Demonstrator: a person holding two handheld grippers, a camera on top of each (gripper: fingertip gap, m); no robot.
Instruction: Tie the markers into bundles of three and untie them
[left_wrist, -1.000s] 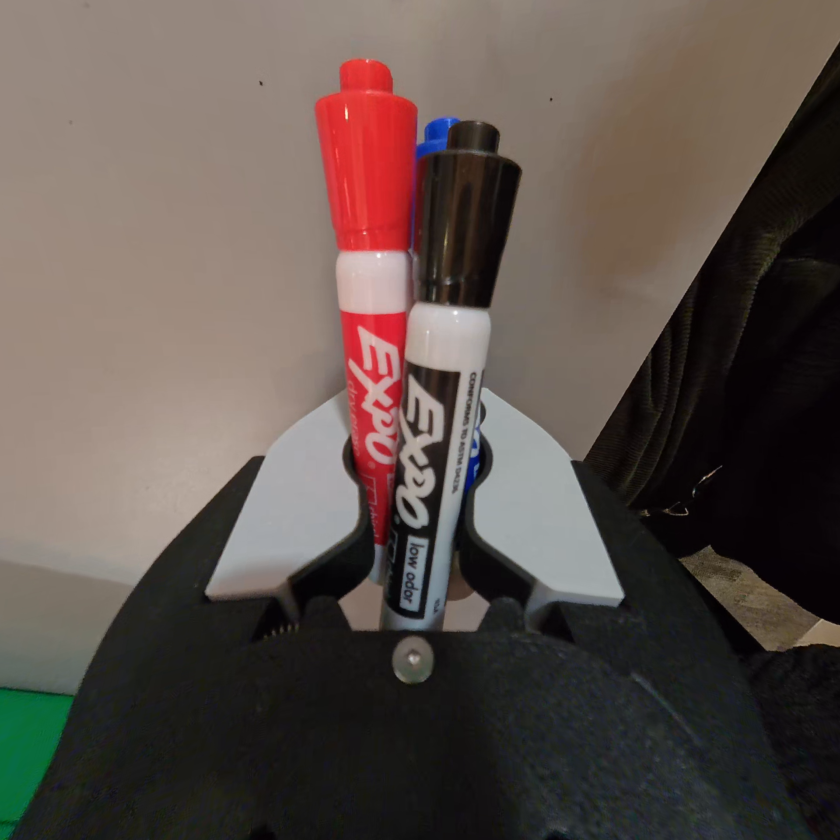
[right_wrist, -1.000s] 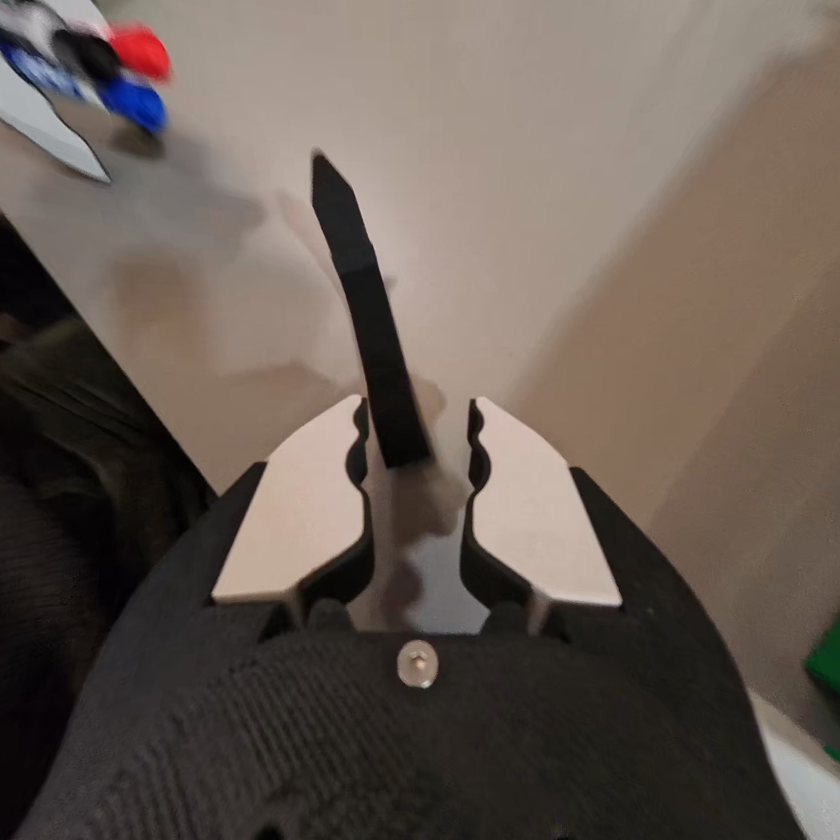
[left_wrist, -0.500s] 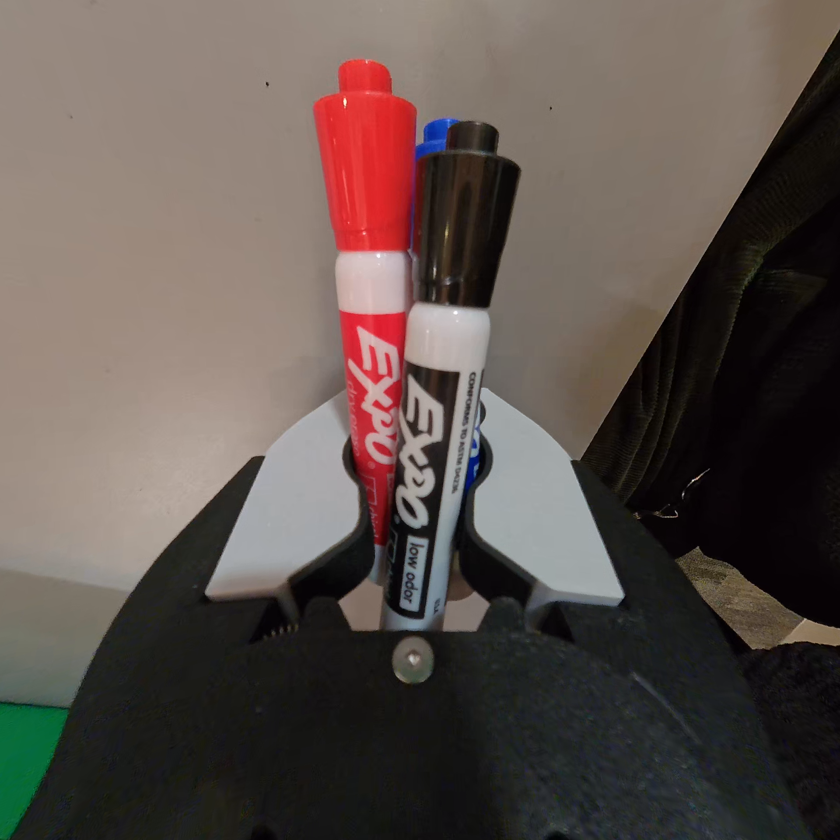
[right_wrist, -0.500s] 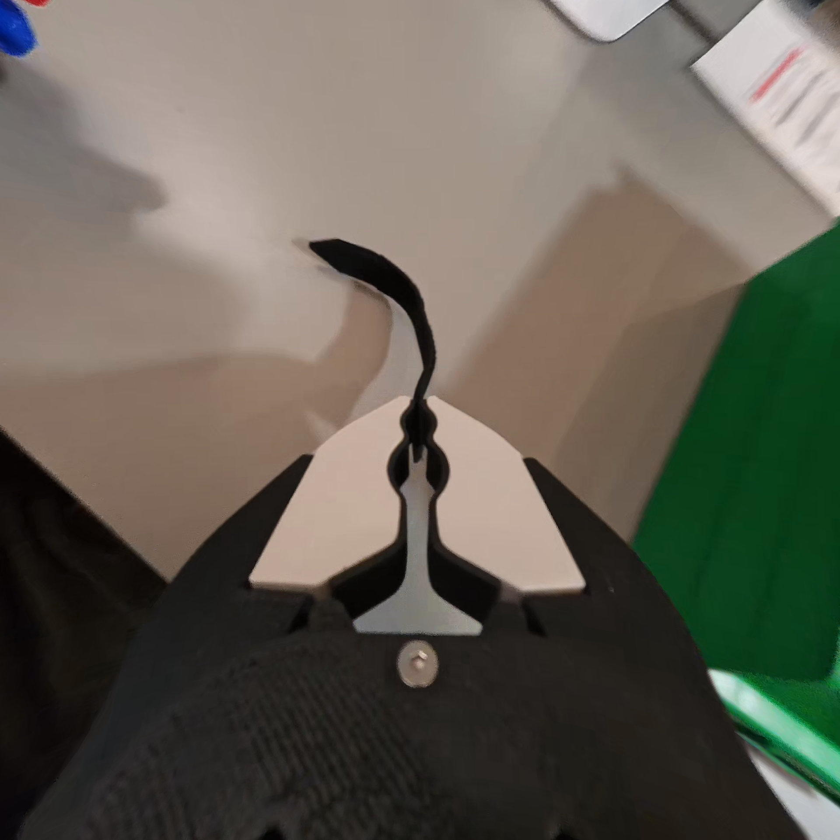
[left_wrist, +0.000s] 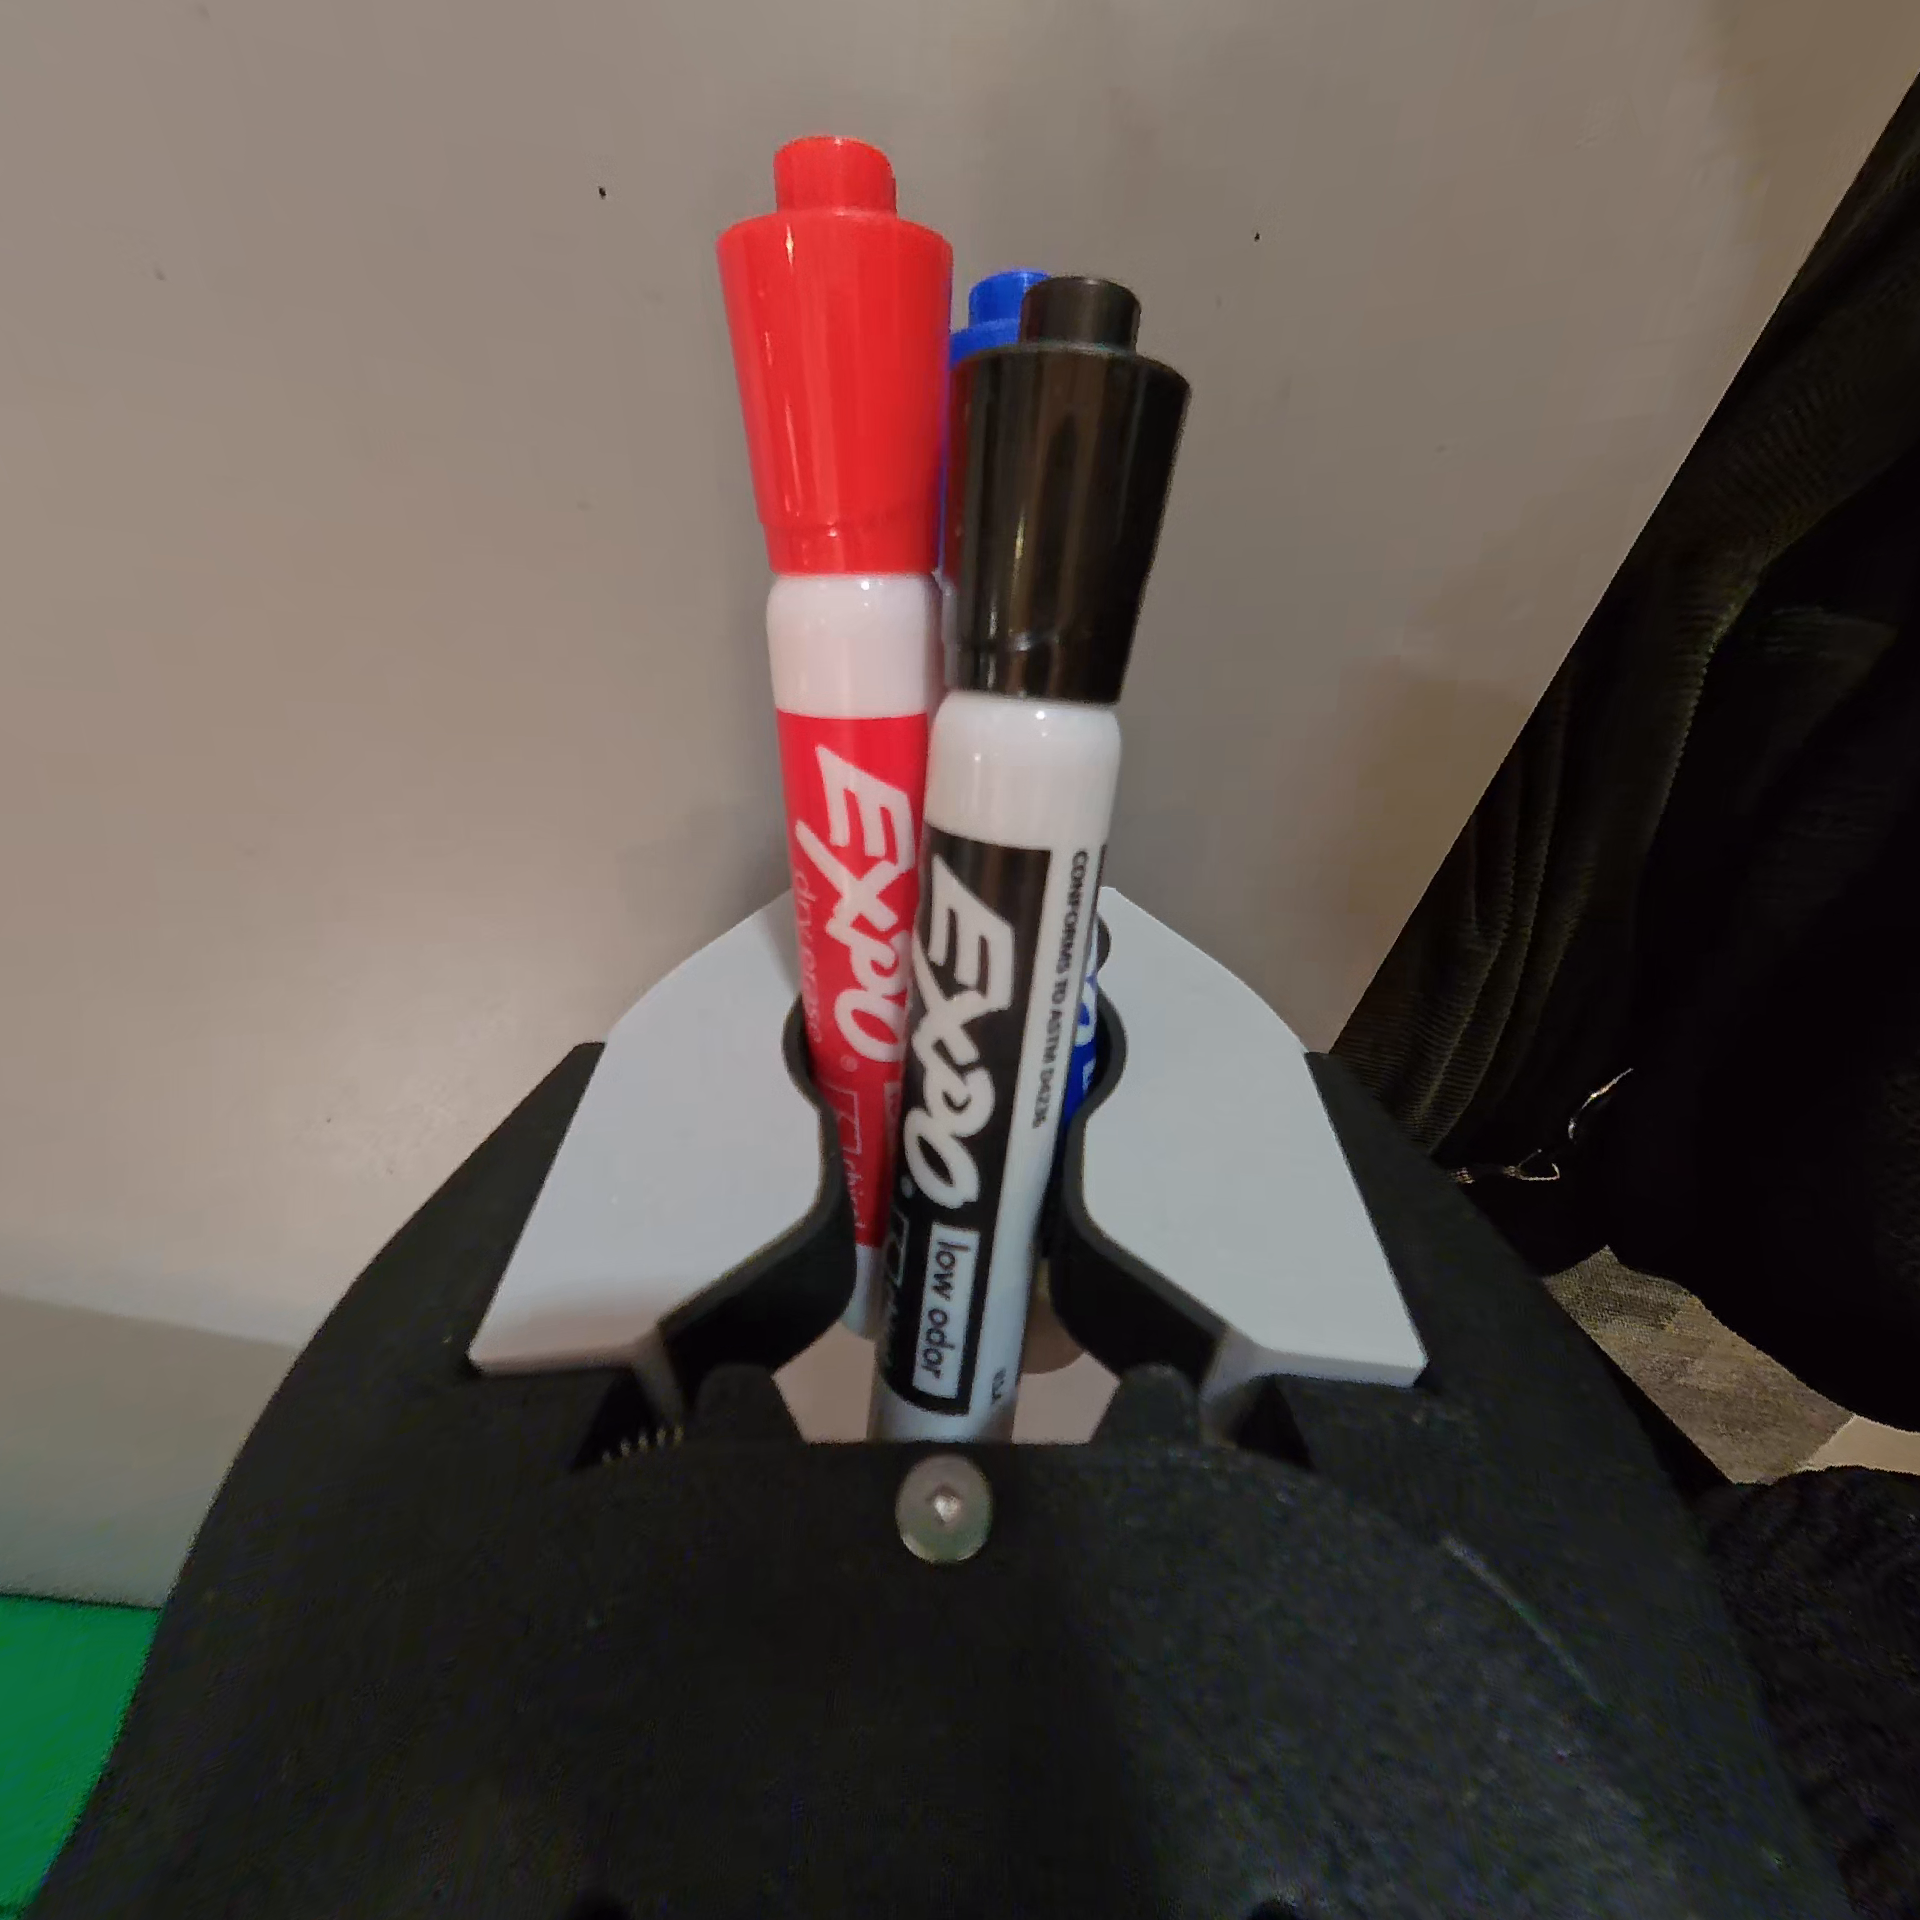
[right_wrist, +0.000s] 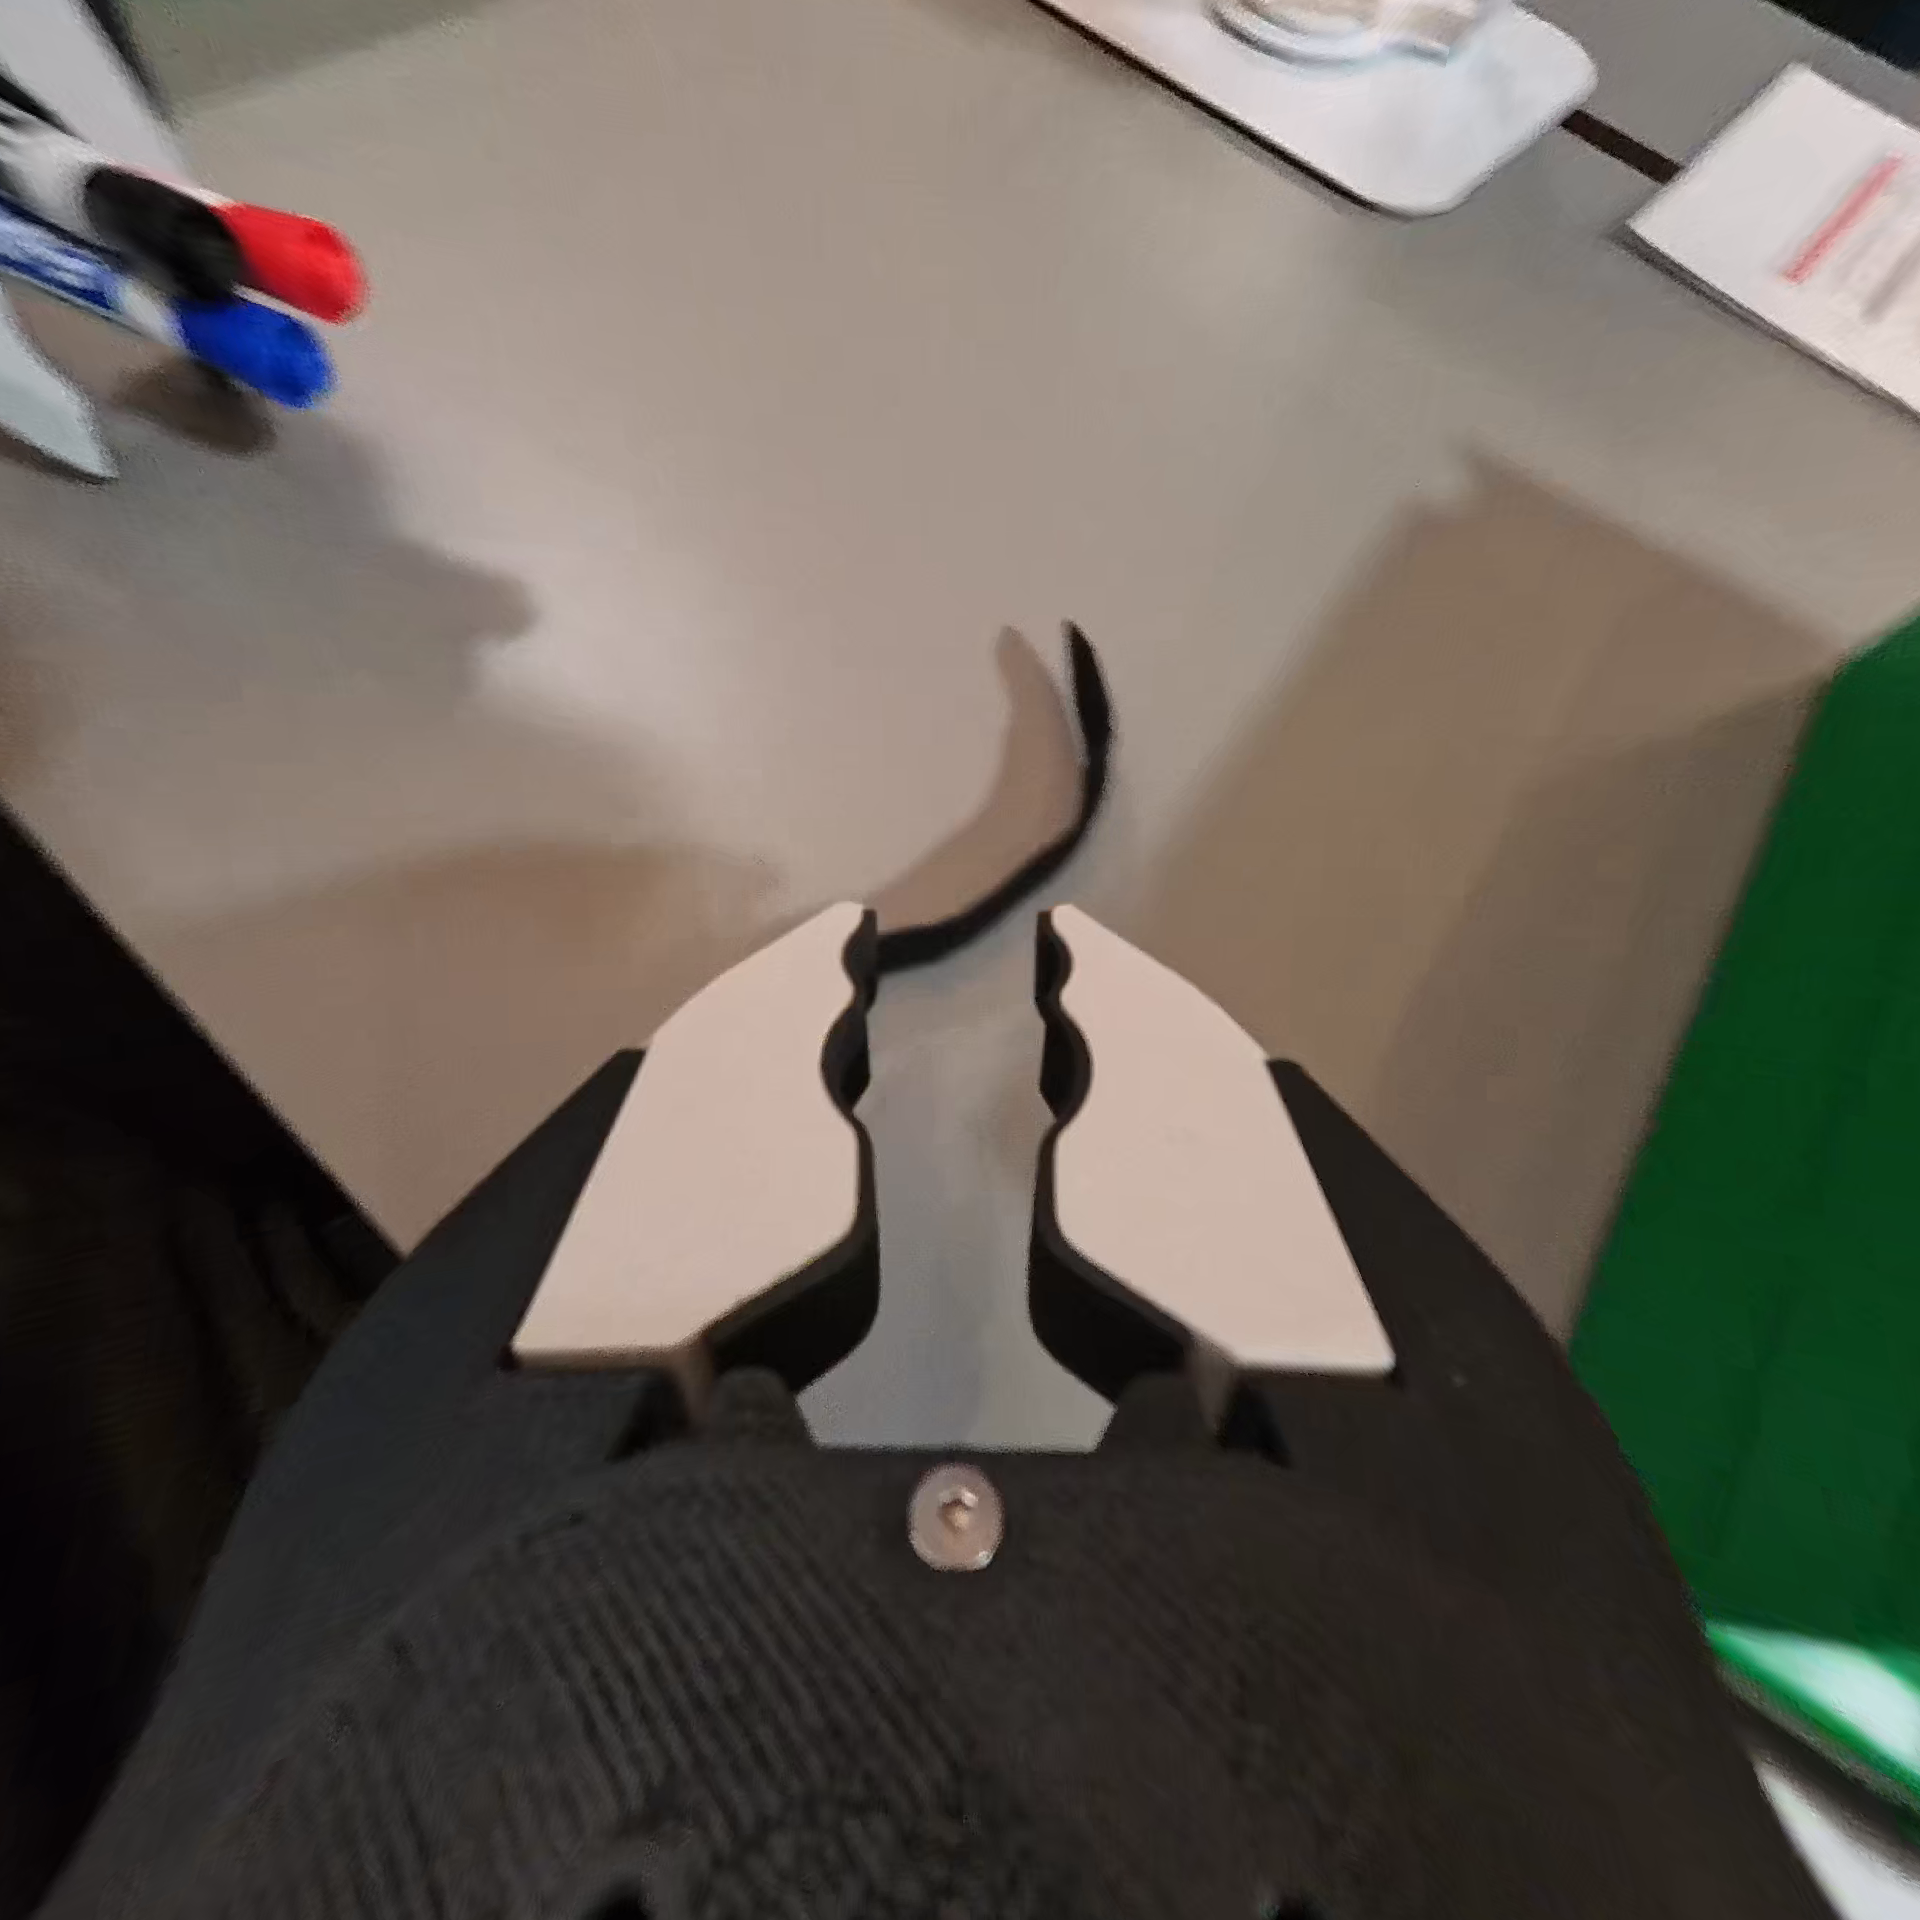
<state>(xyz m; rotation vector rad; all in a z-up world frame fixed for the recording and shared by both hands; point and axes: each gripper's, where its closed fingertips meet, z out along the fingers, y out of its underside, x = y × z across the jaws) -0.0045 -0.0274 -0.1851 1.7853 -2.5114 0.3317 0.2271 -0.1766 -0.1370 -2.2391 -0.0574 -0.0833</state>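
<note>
Three markers: one red (left_wrist: 847, 499), one black (left_wrist: 1049, 582), one blue (left_wrist: 992, 312). One black strap (right_wrist: 1049, 831). Two grippers: left (left_wrist: 945, 1039), right (right_wrist: 956, 935).

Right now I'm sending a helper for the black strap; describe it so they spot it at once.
Look at the beige tabletop, just ahead of the open right gripper. There lies the black strap, a thin curved strip with one end by the left finger. Unlike the three markers farther left, it is flat, limp and all black.

The markers (left_wrist: 997, 987) clamped in the left claw (left_wrist: 940, 935) carry printed brand lettering. A paper (right_wrist: 1808, 239) far beyond the right claw (right_wrist: 951, 925) shows blurred, unreadable print.
</note>
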